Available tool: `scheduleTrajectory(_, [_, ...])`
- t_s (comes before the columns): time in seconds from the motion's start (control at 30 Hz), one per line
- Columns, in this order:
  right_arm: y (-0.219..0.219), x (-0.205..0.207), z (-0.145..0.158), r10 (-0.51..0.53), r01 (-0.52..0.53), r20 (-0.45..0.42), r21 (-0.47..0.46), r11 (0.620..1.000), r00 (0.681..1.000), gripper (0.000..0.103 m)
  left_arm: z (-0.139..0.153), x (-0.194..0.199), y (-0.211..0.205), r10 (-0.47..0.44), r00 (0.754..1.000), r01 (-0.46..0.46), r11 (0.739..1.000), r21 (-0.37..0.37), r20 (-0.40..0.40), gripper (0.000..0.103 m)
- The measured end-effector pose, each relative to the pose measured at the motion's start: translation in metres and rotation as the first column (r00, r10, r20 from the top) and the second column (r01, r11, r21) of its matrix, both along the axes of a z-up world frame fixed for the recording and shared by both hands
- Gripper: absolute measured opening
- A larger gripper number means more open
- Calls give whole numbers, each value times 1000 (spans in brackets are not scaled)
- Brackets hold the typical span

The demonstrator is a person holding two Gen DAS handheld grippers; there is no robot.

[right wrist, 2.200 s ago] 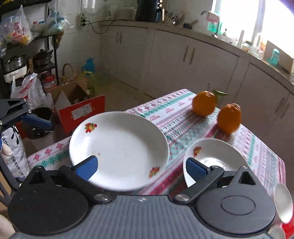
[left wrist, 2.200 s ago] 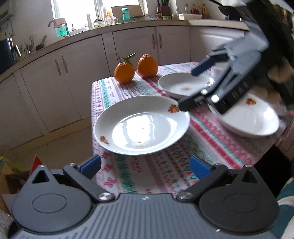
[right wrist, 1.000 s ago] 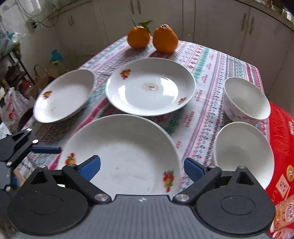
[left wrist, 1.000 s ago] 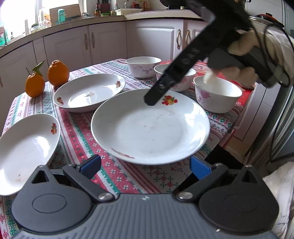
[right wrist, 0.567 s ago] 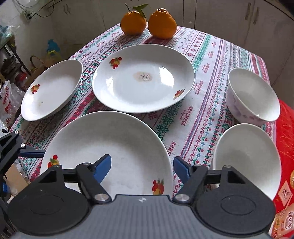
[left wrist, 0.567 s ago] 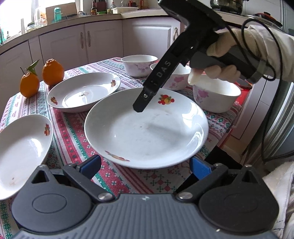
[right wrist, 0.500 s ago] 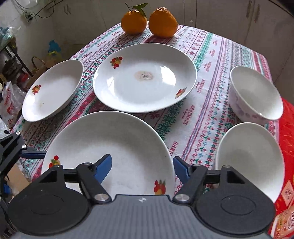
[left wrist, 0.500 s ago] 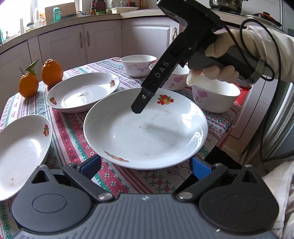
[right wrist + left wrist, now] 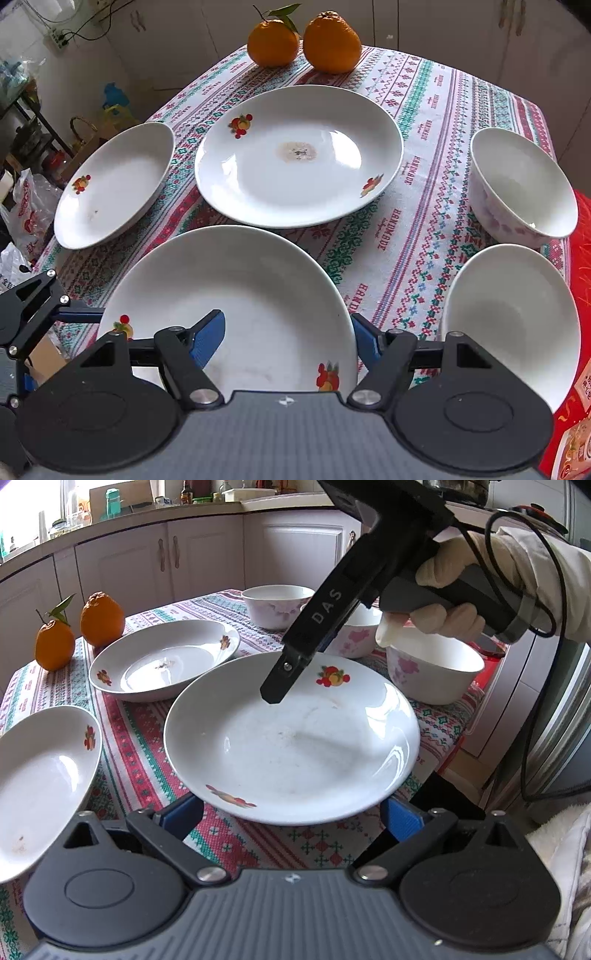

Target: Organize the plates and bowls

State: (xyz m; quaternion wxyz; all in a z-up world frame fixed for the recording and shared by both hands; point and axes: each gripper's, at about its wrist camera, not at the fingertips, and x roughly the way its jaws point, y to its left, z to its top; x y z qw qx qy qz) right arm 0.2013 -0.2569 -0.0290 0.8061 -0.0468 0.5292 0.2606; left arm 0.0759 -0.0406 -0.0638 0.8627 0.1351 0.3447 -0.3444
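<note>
My right jaws (image 9: 288, 338) pinch the near plate's (image 9: 229, 280) rim, one finger inside, one outside; my left jaws (image 9: 291, 816) gape, holding nothing

Pale cabinet doors (image 9: 166, 568) curve round the room under a cluttered countertop (image 9: 147, 506) – daylight enters from a window (image 9: 22, 513) at its far left. The bench wears a patterned tablecloth (image 9: 424, 122); beyond its left edge, a wall socket (image 9: 61, 38) and bags on the floor (image 9: 26, 210).
</note>
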Motion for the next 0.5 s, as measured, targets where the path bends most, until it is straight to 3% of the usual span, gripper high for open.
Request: scheduleTrajectory(0.5, [1,8,-2,48,-44,-64,65,997,997,79,-1,1,7,-2,1000,2,1000,2,-10,101])
